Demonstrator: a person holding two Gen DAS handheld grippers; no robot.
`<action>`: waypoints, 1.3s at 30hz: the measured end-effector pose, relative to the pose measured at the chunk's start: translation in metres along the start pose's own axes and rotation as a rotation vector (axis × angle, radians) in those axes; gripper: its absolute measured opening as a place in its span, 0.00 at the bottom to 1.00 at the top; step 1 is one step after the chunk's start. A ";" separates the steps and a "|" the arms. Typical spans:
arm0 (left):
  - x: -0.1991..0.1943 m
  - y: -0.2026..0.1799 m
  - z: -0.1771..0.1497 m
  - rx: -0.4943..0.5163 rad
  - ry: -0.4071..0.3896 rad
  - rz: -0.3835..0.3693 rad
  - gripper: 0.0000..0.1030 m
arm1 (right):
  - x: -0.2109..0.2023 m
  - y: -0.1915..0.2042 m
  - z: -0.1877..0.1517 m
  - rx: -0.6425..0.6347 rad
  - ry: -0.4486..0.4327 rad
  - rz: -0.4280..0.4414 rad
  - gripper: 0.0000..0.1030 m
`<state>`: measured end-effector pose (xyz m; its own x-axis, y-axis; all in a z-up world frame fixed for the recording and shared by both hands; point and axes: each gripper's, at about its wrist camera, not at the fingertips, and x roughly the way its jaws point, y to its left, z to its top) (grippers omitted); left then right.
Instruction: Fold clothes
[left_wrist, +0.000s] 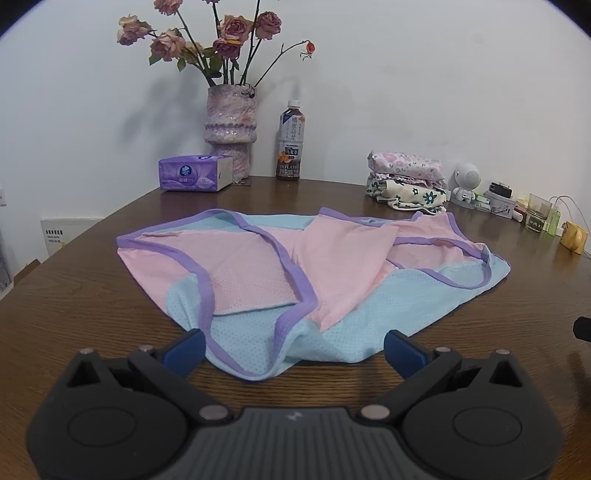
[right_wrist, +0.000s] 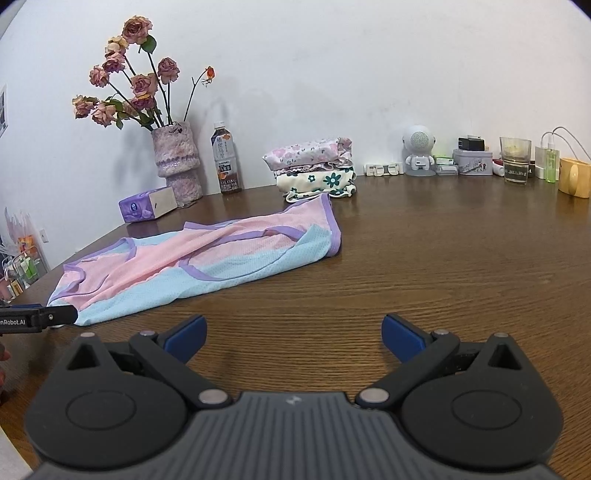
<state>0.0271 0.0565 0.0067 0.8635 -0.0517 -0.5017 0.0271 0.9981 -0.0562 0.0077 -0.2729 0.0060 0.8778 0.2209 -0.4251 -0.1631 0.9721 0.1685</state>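
Two tools hovered above a brown wooden counter (right_wrist: 424, 258), both spread wide and holding nothing. A pink, blue and purple mesh garment (left_wrist: 295, 266) lay partly folded and rumpled on the counter. The left tool (left_wrist: 293, 341) sat directly before the garment's near hem, its fingertips either side of the blue edge. The right tool (right_wrist: 293, 334) faced bare wood, with the garment (right_wrist: 207, 262) off to its left, long axis running left to right. The left tool looked nearer for the coming grasp.
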 end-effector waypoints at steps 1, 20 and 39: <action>0.000 0.000 0.000 0.001 -0.001 0.000 1.00 | 0.000 0.000 0.000 0.000 -0.001 -0.001 1.00; -0.004 0.000 -0.001 0.013 -0.031 0.001 1.00 | -0.002 0.000 -0.001 -0.001 -0.015 -0.010 1.00; -0.005 0.000 -0.002 0.005 -0.037 -0.006 1.00 | -0.001 0.000 -0.001 0.007 -0.009 -0.020 1.00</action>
<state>0.0219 0.0571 0.0075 0.8814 -0.0568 -0.4689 0.0353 0.9979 -0.0546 0.0064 -0.2728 0.0051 0.8851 0.2004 -0.4201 -0.1421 0.9758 0.1662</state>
